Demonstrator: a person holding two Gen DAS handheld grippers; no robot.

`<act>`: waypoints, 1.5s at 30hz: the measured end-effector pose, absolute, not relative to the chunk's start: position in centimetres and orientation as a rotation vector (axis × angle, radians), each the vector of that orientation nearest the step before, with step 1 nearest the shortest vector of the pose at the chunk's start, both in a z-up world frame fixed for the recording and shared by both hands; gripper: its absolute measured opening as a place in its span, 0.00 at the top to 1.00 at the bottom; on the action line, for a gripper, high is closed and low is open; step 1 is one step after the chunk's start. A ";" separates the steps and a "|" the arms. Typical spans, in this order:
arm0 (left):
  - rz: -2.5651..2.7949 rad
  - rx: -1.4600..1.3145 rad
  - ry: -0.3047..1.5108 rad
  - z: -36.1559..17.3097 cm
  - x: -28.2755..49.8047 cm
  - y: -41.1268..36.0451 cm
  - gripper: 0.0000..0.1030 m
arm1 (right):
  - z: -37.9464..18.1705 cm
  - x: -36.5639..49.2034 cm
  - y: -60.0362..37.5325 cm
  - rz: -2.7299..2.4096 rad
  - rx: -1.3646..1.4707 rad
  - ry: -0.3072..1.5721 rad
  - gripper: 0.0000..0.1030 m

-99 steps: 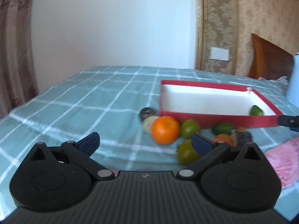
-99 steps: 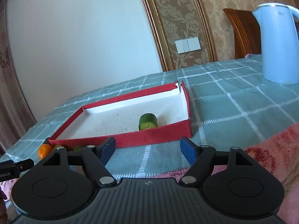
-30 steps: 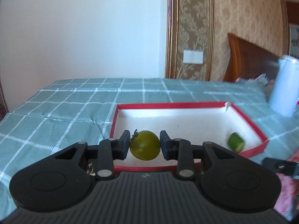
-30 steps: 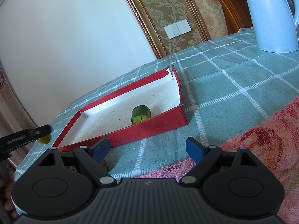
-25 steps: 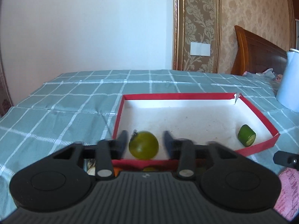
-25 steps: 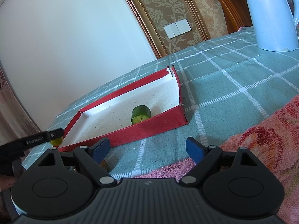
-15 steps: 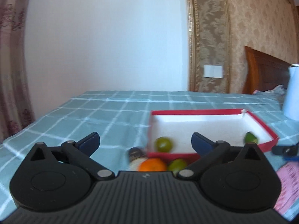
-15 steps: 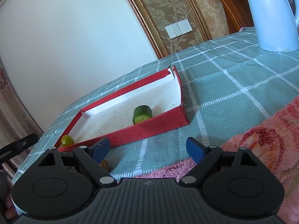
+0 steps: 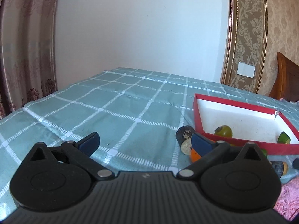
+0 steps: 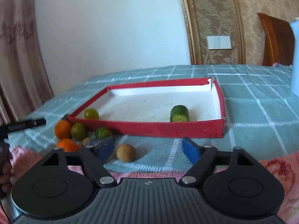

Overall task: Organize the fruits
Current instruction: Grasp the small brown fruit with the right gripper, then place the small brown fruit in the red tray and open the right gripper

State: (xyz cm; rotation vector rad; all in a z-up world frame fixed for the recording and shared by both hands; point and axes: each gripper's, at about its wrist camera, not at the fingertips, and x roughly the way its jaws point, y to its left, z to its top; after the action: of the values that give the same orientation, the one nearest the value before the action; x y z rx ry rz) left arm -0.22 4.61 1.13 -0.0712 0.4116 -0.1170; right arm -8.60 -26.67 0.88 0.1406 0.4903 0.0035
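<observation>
the checked teal tablecloth covers the whole table. on it lies the red box, shallow and white inside, holding a round green fruit in its near left corner and a cut green piece toward the right. just outside that left corner sit two oranges, green fruits and a small brown fruit beside the pink towel. the left gripper stands wide with nothing between its blue pads. the right gripper is closing, jaws apart over bare cloth, the brown fruit just beside its left pad, untouched.
</observation>
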 end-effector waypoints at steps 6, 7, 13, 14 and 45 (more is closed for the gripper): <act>-0.145 -0.130 0.454 0.7 0.3 5.4 0.00 | 0.6 -7.8 -25.1 0.042 0.069 0.533 0.45; -0.145 -0.138 0.457 0.7 0.3 5.5 0.00 | 0.6 -7.8 -25.1 0.046 0.068 0.532 0.45; -0.160 -0.150 0.491 0.5 0.7 5.6 0.00 | 0.4 -7.0 -24.2 0.051 0.010 0.549 0.49; -0.161 -0.153 0.494 0.5 0.8 5.7 0.00 | 0.4 -6.8 -24.1 0.053 0.006 0.553 0.51; -0.172 -0.184 0.510 0.3 0.8 6.0 0.00 | 3.8 -2.4 -25.8 -0.054 0.017 0.455 0.74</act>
State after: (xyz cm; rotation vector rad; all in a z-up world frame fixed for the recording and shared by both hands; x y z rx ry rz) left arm 0.80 6.02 0.34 -0.1841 0.5101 -0.1725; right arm -2.39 -25.78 3.80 0.0174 0.4548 -0.0539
